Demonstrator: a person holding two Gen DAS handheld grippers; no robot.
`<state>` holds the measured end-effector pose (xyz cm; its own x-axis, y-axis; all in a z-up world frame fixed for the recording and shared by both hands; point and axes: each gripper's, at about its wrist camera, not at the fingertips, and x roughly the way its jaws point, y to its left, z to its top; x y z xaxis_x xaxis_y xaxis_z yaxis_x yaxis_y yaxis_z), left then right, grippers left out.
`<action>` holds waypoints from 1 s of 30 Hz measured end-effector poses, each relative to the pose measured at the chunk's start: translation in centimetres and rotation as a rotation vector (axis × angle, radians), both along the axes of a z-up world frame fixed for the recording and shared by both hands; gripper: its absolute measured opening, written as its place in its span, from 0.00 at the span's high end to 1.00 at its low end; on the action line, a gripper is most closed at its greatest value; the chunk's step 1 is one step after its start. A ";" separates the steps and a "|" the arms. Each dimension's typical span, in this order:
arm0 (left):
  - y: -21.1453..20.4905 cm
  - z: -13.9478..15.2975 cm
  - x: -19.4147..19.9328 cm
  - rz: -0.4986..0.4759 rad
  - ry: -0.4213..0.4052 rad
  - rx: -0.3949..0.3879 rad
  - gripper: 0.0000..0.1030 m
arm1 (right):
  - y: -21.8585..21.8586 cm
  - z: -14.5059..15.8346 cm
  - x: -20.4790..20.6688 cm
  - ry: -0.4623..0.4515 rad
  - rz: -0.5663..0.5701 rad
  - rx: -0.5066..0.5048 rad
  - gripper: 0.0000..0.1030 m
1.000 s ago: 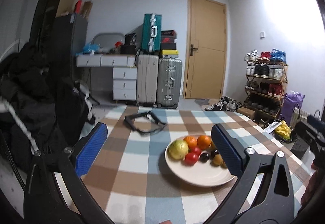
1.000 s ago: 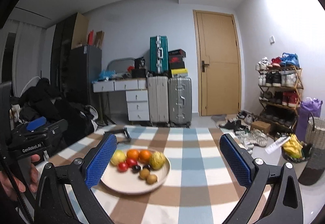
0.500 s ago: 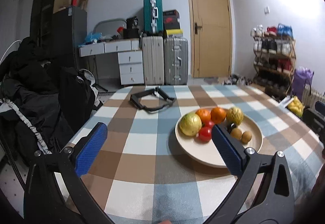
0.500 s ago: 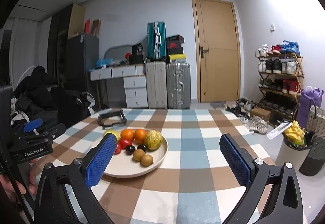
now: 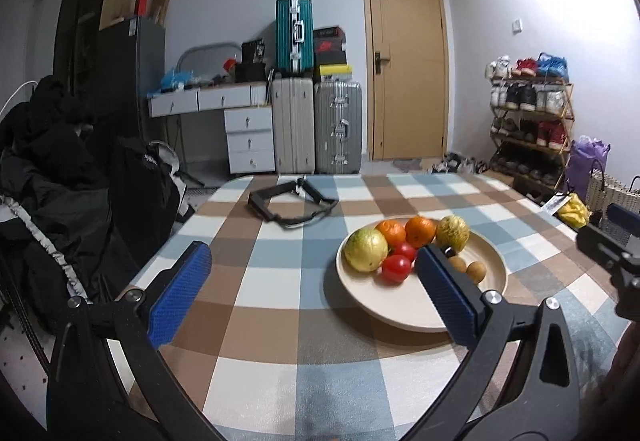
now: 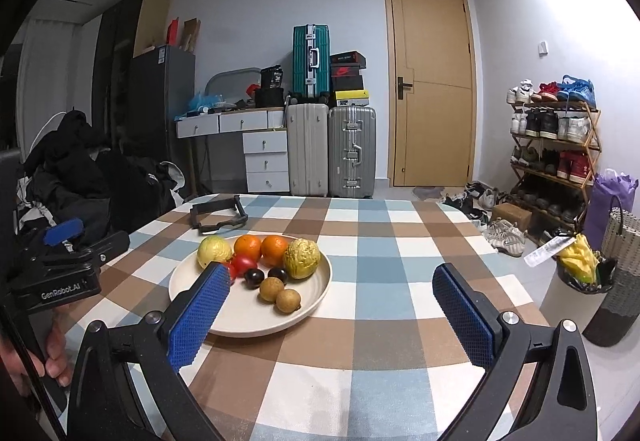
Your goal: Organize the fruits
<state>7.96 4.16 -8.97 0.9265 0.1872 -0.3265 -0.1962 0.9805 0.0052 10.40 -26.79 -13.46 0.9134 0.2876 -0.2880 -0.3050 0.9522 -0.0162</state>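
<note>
A cream plate [image 5: 492,273] [image 6: 312,301] rests on the checked tablecloth and holds the fruit. On it lie two yellow-green round fruits [image 5: 366,250] [image 6: 302,258], two oranges [image 5: 420,231] [image 6: 275,246], two red tomatoes [image 5: 396,268], two dark plums [image 6: 254,278] and two small brown longans [image 6: 288,300]. My left gripper [image 5: 316,277] hangs open above the table, left of the plate, its right pad overlapping the plate's rim in view. My right gripper [image 6: 332,301] is open too, with the plate at its left finger. Both hold nothing.
A black folded frame [image 5: 290,203] [image 6: 218,215] lies at the table's far left. Dark coats are piled on a chair to the left [image 5: 60,177]. Suitcases [image 6: 332,149], a desk, a door and a shoe rack [image 6: 554,153] stand behind. A lined bin [image 6: 576,285] sits by the table's right edge.
Both grippers have tipped downward and come closer to the table, so the plate of fruit looks larger and nearer. The fingers have stayed open and the fruit has not moved.
</note>
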 end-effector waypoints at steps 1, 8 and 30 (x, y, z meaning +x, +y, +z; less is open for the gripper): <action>0.3 -0.1 0.1 0.005 0.005 -0.014 0.01 | -0.1 0.0 0.0 -0.001 0.000 -0.001 0.00; 0.2 0.1 -0.2 -0.011 -0.001 -0.012 0.01 | -0.1 0.0 0.0 0.000 0.000 0.002 0.00; 0.6 -0.1 -0.1 0.017 -0.006 -0.013 0.01 | -0.1 0.0 0.0 0.000 0.000 0.002 0.00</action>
<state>7.83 4.77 -9.05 0.9251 0.1987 -0.3235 -0.2127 0.9771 -0.0082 10.41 -26.88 -13.50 0.9135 0.2879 -0.2875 -0.3047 0.9523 -0.0144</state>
